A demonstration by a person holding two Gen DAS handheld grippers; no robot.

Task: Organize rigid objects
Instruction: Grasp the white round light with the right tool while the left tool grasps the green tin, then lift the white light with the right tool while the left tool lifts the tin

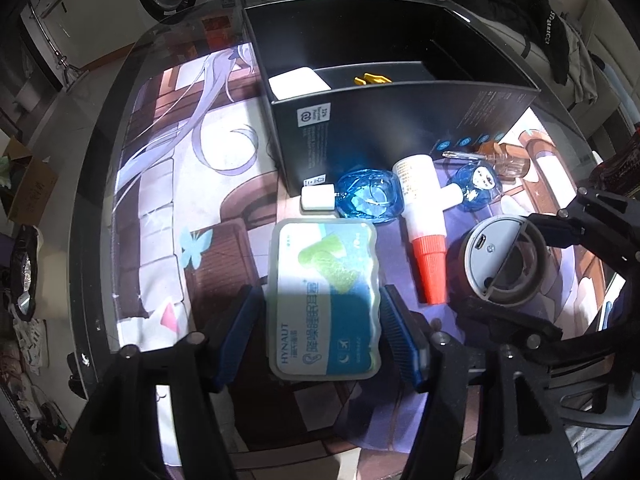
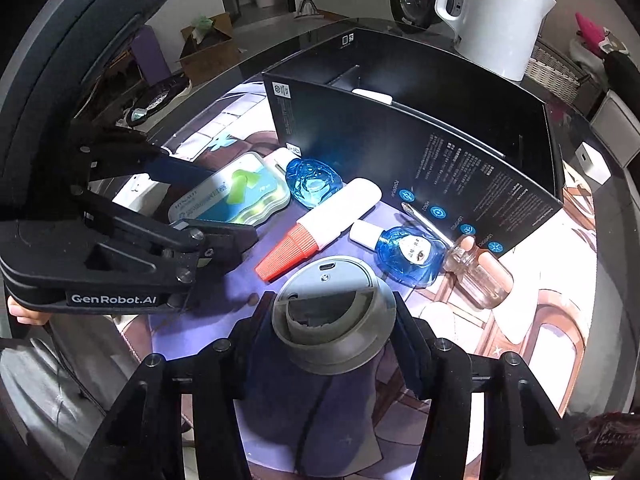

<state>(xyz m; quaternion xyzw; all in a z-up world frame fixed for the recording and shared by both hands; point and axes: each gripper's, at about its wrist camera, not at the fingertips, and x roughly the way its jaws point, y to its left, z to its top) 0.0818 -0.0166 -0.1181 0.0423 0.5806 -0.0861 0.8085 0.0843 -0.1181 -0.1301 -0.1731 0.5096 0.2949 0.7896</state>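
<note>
A translucent earplug case (image 1: 324, 300) with a green and blue label lies flat on the printed mat. My left gripper (image 1: 322, 320) straddles it, the blue pads (image 1: 244, 332) standing beside its long edges, with a thin dark gap on the left side. In the right wrist view, the same left gripper (image 2: 208, 200) sits around the case (image 2: 236, 192). My right gripper (image 2: 331, 308) is shut on a grey round device (image 2: 332, 312) with a USB port on top, pads pressed on both flanks. In the left wrist view, that device (image 1: 496, 264) sits between the right gripper's fingers (image 1: 556, 228).
An open black box (image 1: 400, 120) with dividers stands behind, holding a white item (image 1: 298, 82) and a yellow one (image 1: 372, 78). In front of it lie two blue bottles (image 1: 368, 196) (image 1: 476, 184), a white tube with an orange cap (image 1: 424, 216) and a glass dropper bottle (image 1: 508, 160). A white kettle (image 2: 492, 12) stands beyond.
</note>
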